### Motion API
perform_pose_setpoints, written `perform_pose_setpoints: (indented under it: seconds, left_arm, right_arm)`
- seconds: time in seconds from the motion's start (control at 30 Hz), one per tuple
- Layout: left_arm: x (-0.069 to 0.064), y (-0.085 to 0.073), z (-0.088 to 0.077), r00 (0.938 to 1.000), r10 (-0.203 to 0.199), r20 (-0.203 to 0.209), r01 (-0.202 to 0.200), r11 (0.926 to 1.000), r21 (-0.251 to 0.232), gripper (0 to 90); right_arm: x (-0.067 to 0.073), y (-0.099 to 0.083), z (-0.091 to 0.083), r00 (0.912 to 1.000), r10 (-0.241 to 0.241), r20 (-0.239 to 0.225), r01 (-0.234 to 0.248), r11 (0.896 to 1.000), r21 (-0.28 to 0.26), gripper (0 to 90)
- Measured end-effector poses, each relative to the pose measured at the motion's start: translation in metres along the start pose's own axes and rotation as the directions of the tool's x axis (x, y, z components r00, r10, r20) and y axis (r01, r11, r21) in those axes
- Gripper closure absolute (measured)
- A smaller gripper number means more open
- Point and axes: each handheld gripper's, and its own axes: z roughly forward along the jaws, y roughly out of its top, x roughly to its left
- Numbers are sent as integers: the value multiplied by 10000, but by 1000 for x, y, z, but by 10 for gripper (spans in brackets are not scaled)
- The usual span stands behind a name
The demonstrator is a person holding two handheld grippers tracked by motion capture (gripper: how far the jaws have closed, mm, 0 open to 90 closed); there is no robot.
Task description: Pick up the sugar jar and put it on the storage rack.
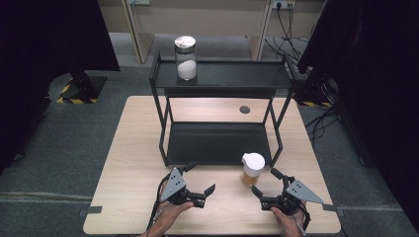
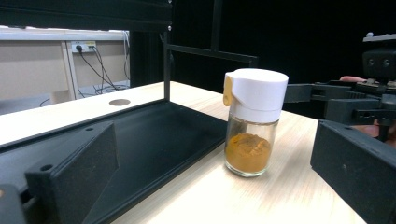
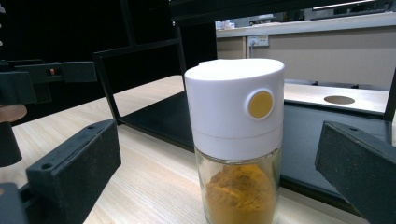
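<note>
A glass spice jar (image 1: 252, 169) with a white cap and orange powder stands upright on the wooden table (image 1: 128, 163), just in front of the black rack's lower shelf (image 1: 217, 143). My right gripper (image 1: 264, 181) is open right beside it. In the right gripper view the jar (image 3: 238, 140) fills the space ahead between the spread jaws of that gripper (image 3: 219, 154), untouched. My left gripper (image 1: 201, 177) is open and empty, left of the jar. From the left gripper (image 2: 210, 144) the jar (image 2: 252, 121) stands farther off, right of centre, with the right gripper (image 2: 364, 93) behind it.
A two-tier black metal rack (image 1: 160, 123) stands mid-table. On its top shelf (image 1: 237, 74), at the left, is a glass jar (image 1: 186, 58) of white powder with a silver lid. A round cable hole (image 1: 244, 109) lies behind the rack. Bare tabletop lies left of the left gripper.
</note>
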Motion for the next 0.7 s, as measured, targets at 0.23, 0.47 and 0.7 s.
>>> perform_pose_setpoints:
  seconds: [0.23,0.47,0.7]
  left_arm:
    - [2,-4,2,10000,-56,-62,57,9999,123,3]
    - [2,-6,3,10000,19,-4,-19,9998,222,4]
    - [3,-7,2,10000,-30,-55,32,9997,260,4]
  right_arm:
    - [0,0,0,10000,7,-8,-7,10000,-32,5]
    - [-2,-2,0,10000,76,-30,-76,10000,-19,5]
    - [-1,-2,-1,10000,19,-19,-19,10000,-56,5]
